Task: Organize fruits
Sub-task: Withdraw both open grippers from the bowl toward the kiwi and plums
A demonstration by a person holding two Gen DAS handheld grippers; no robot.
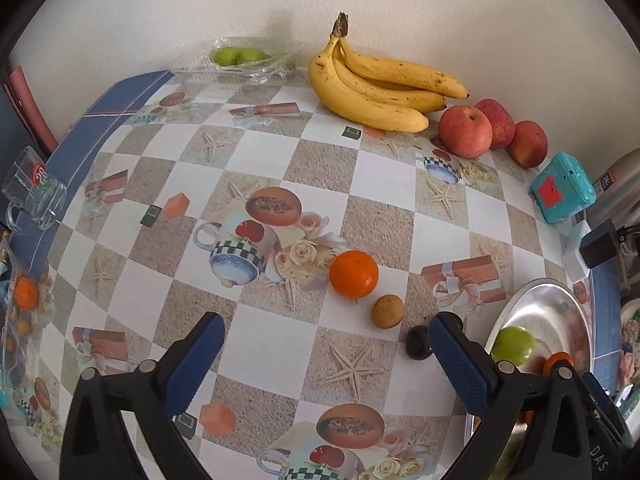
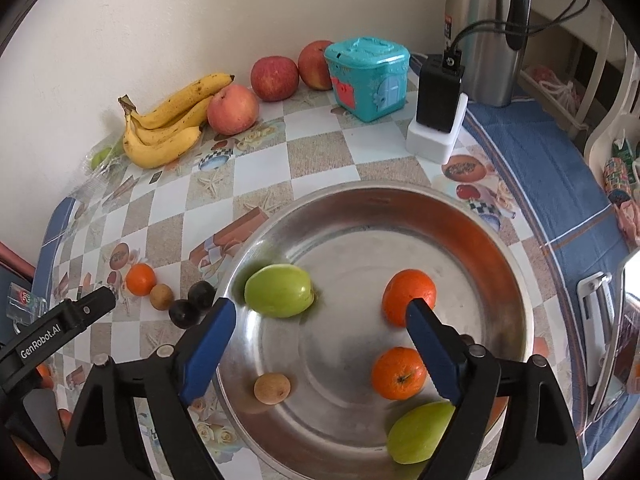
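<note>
Our left gripper [image 1: 320,352] sits closest to us in the left view, its blue fingers [image 1: 196,364] spread wide with nothing between them, only tablecloth [image 1: 276,344]. Past them, from left to right, we see an orange [image 1: 353,273], a small brown fruit [image 1: 386,311] and a dark round fruit [image 1: 418,342] in a row on the cloth. Only this view shows the glass mug [image 1: 32,190] at the far left and the clear box with green fruit [image 1: 240,58] by the wall.

Our right gripper [image 2: 320,340] hangs over the metal bowl [image 2: 508,248], also open and empty. Only this view shows the whole bowl: a green fruit [image 2: 279,290], a little brown fruit [image 2: 272,388], two oranges [image 2: 408,294] and another green fruit [image 2: 420,432] near the rim. Both views show bananas [image 2: 164,128], red apples [image 2: 274,78] and a teal box [image 2: 368,76] by the wall.
</note>
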